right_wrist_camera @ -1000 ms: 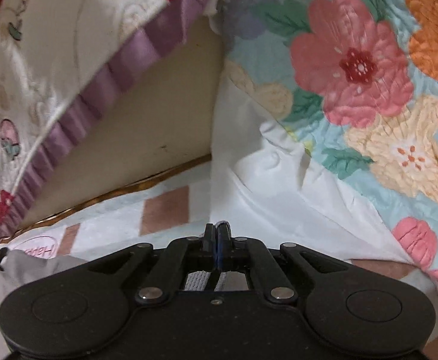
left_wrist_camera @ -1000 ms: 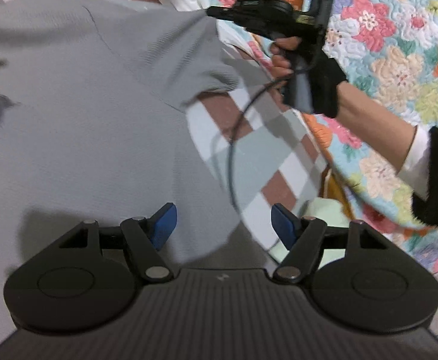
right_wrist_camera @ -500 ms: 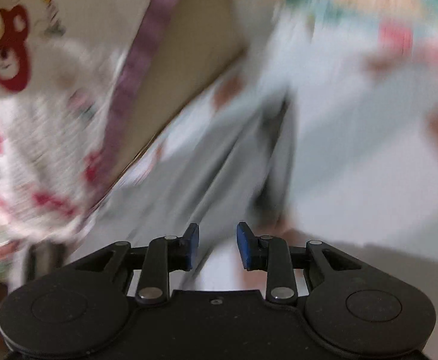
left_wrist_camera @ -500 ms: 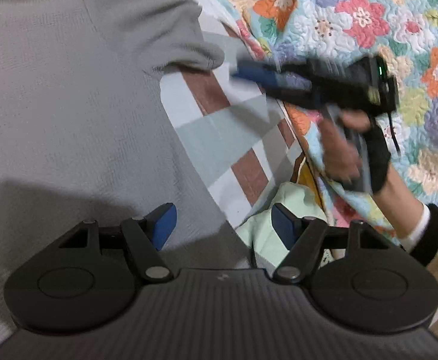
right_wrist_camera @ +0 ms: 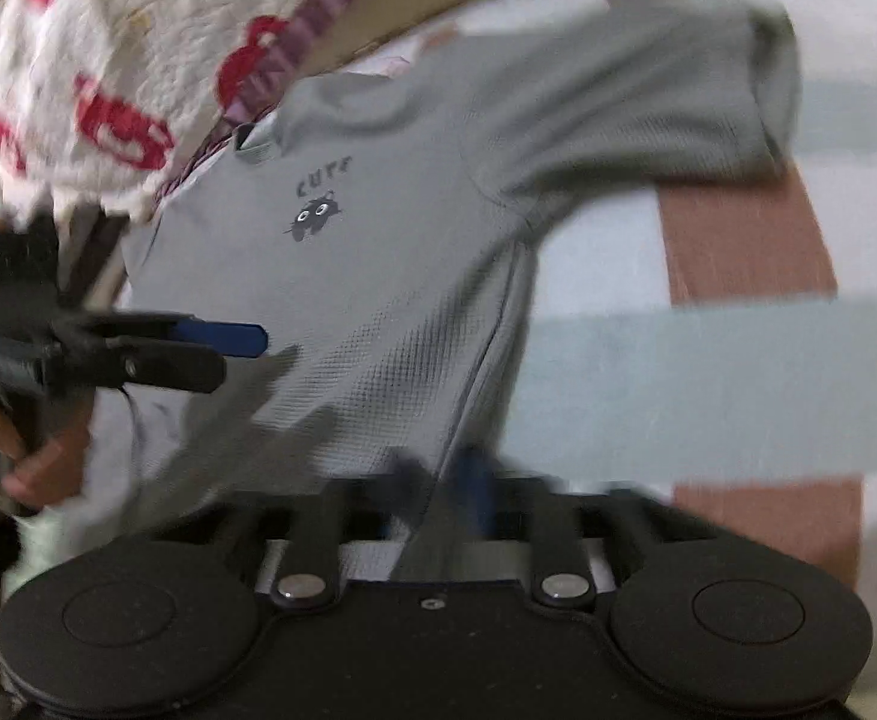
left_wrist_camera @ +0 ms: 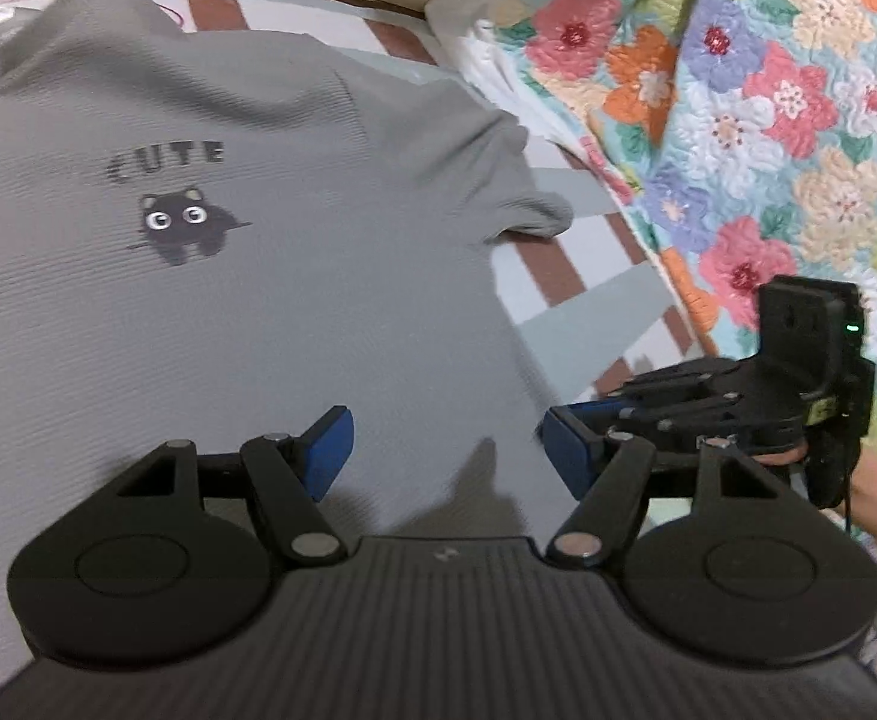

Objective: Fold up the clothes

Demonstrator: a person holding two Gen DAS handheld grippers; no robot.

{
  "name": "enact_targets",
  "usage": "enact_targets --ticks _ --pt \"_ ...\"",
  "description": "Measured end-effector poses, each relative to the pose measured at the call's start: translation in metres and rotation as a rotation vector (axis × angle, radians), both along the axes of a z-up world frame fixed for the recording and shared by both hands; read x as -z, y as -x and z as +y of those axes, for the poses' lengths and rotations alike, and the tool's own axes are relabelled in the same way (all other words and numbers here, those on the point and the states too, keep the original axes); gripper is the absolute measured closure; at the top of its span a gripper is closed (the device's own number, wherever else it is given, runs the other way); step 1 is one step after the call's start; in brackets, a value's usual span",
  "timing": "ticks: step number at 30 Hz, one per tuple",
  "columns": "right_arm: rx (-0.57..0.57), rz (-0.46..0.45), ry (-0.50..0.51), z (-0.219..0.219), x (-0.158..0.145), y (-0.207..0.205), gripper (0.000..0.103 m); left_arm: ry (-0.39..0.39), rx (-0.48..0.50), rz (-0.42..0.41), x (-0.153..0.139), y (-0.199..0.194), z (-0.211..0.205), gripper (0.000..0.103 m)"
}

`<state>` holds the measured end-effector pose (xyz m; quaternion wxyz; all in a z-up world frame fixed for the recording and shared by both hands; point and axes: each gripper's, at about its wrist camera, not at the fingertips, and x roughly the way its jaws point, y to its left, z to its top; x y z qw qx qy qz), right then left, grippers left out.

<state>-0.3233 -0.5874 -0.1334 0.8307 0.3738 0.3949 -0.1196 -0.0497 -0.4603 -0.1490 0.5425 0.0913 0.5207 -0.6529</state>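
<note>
Laid flat, front up, on the checked pink, white and pale-green bedsheet (left_wrist_camera: 582, 324): a grey waffle-knit T-shirt with a black cat print and the word CUTE (left_wrist_camera: 270, 276), sleeves spread, floral quilt (left_wrist_camera: 786, 120) just beside it. Step in hand, by judgement: taking hold of the side hem to begin the first fold. Right gripper (right_wrist_camera: 438, 501) low at the shirt's side edge, jaws just closing after a brief opening, blurred, apparently pinching the grey seam, though grip not certain. Left gripper (left_wrist_camera: 444, 450) released, jaws wide, hovering over the lower body of the shirt, nothing between the pads. Next, probably: left jaws down onto the fabric edge, then both lifting together and carrying that side across toward the middle, keeping the cloth taut against bunching.
</note>
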Motion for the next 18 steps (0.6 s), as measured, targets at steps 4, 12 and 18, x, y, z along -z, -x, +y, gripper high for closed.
enact_targets --ticks 4,12,18 --pt "0.098 -0.053 0.032 0.002 -0.021 0.022 0.099 0.001 0.015 -0.018 -0.003 -0.002 0.009 0.033" --pt "0.158 0.057 -0.019 -0.008 -0.003 0.034 0.099 -0.053 0.079 -0.015 0.014 0.013 0.008 0.033" --pt "0.431 -0.054 -0.064 -0.054 -0.012 0.045 0.054 -0.033 0.064 0.030 0.017 0.012 0.001 0.033"
